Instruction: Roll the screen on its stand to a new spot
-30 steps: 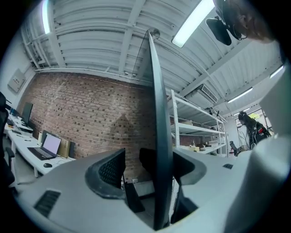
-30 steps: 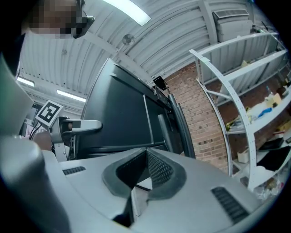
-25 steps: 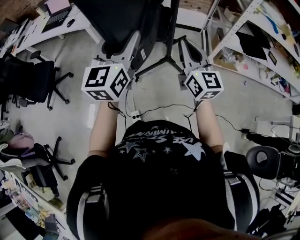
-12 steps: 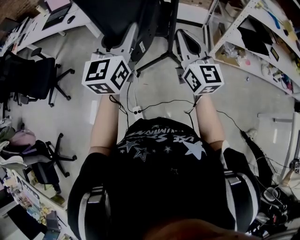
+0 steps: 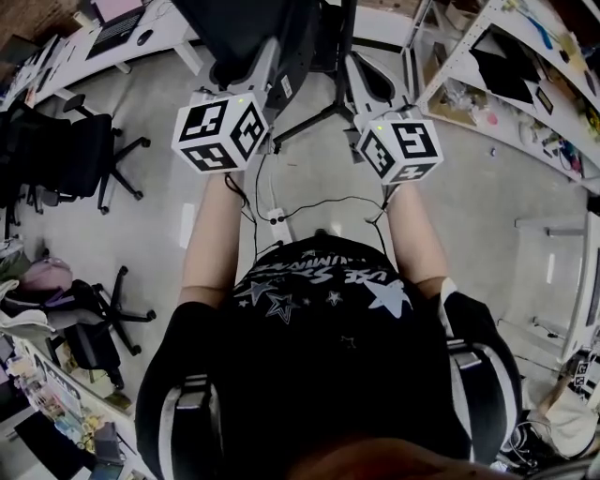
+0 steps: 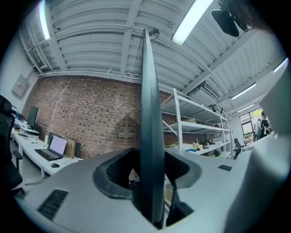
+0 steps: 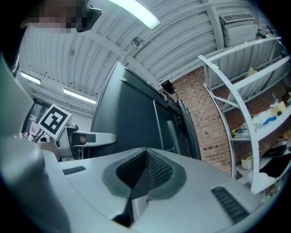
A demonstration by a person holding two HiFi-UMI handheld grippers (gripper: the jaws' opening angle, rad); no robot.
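Observation:
The black screen (image 5: 246, 26) on its dark stand (image 5: 323, 111) rises at the top of the head view. My left gripper (image 5: 270, 52) reaches up to its left part, and my right gripper (image 5: 353, 64) to its right part. In the left gripper view the screen's thin edge (image 6: 148, 91) runs upright between the jaws, with the left gripper (image 6: 148, 157) shut on it. The right gripper view looks across the screen's dark back (image 7: 132, 113). A dark wedge of that panel sits between the pads, and the right gripper (image 7: 145, 154) is shut on it.
Black office chairs (image 5: 70, 155) stand at the left on the grey floor. White shelving (image 5: 511, 70) with small items runs along the right. A desk with a laptop (image 5: 112, 28) is at the upper left. Cables and a power strip (image 5: 277, 223) lie on the floor ahead of me.
Both grippers and the screen have shifted a little up the head view. The floor and shelves at the right have slid past, and the black chair at the lower right has left the view.

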